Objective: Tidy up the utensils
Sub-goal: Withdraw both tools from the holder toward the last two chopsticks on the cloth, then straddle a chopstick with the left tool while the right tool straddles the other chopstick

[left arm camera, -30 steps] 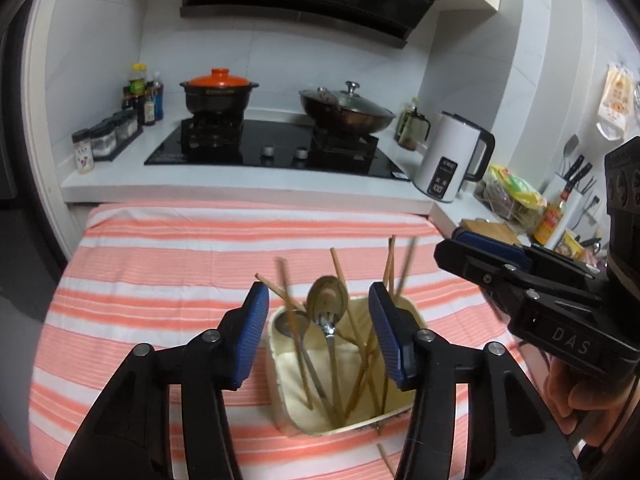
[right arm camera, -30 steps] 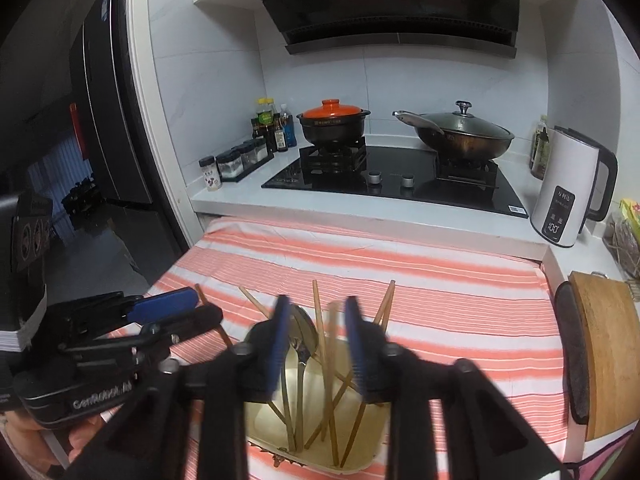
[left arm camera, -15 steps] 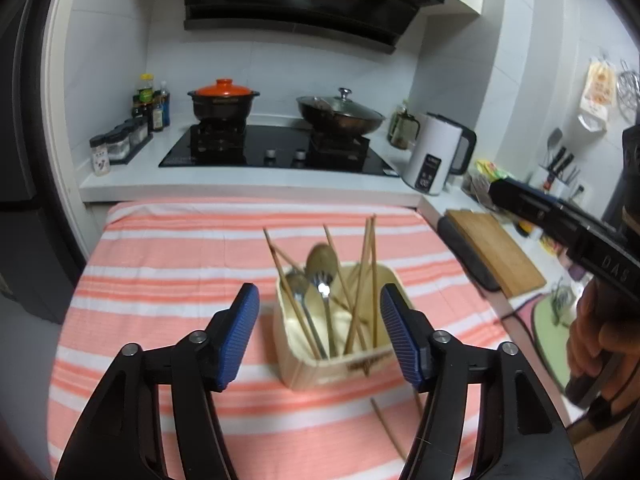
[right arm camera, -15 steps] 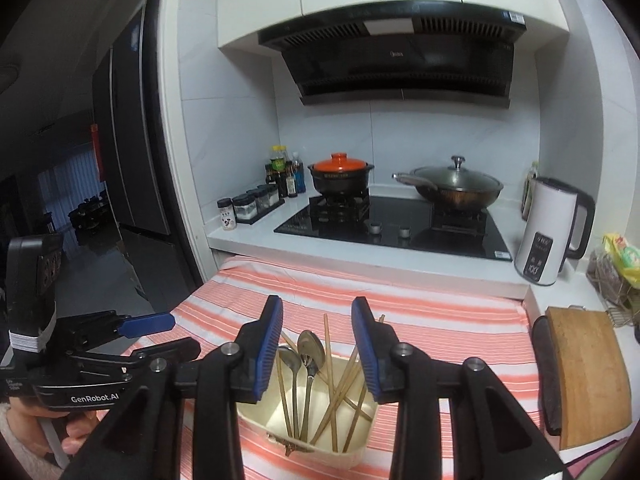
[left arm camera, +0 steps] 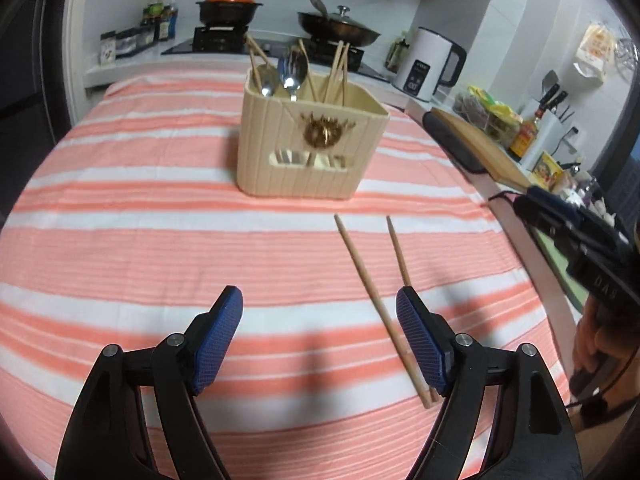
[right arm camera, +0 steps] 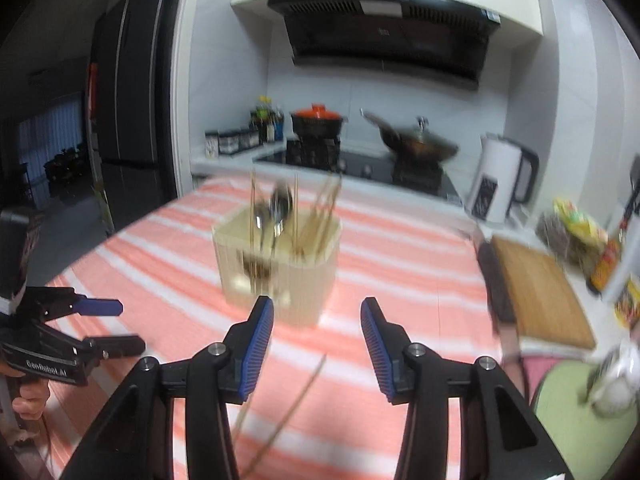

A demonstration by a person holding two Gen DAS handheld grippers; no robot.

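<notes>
White tiled walls (right arm camera: 224,92) are seen behind a black range hood (right arm camera: 384,36); a dark refrigerator (right arm camera: 128,112) is set at left.

1. A table draped in an orange-and-white striped cloth (left arm camera: 160,240) fills the left wrist view.
2. A cream utensil holder (left arm camera: 310,144) stands on the cloth toward 12 o'clock, with spoons and chopsticks upright inside.
3. Two loose chopsticks (left arm camera: 380,304) lie flat on the cloth at about 4 o'clock from the holder, side by side, apart at their far ends.
</notes>
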